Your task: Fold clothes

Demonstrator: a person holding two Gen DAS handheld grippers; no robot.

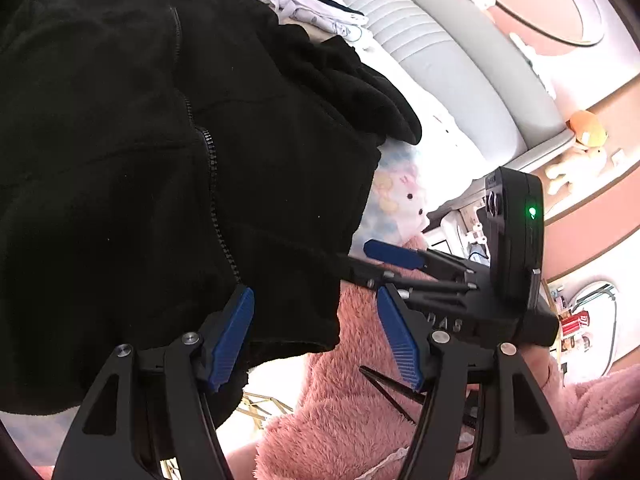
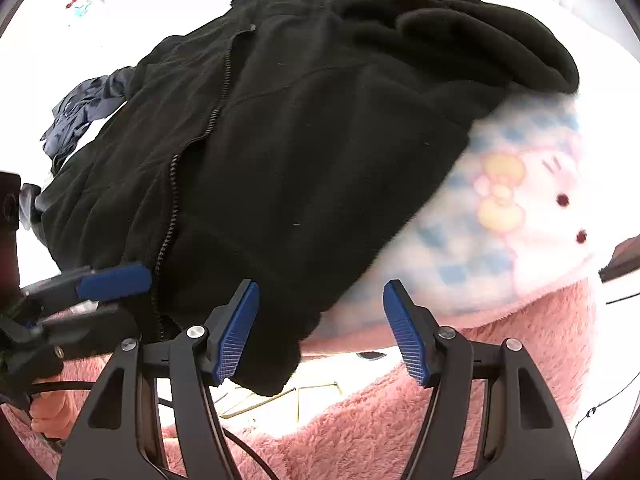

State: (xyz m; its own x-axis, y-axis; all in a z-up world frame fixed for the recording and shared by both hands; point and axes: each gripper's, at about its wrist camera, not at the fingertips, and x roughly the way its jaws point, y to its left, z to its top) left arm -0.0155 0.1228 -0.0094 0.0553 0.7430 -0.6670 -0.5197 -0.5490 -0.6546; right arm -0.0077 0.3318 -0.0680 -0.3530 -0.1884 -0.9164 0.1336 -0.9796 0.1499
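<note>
A black fleece zip jacket [image 1: 160, 160] lies spread on the bed, its zipper [image 1: 212, 184] running down towards me. My left gripper [image 1: 316, 340] is open at the jacket's near hem; the hem drapes over its left pad [image 1: 232, 340] and nothing is clamped. In the right wrist view the same jacket [image 2: 300, 140] fills the middle, a hem corner hanging off the bed edge between the fingers. My right gripper [image 2: 322, 332] is open there, the cloth brushing its left pad [image 2: 238, 332]. Each gripper shows in the other's view: the right one [image 1: 390, 256], the left one [image 2: 112, 280].
A cartoon-print blanket [image 2: 520, 208] covers the bed under the jacket. Pink fluffy fabric [image 2: 400, 420] lies below both grippers. A crumpled navy garment [image 2: 80, 112] sits at the far left, and a white printed garment [image 1: 316, 4] beyond the jacket. A grey padded headboard [image 1: 460, 60] and plush toys [image 1: 580, 152] stand to the right.
</note>
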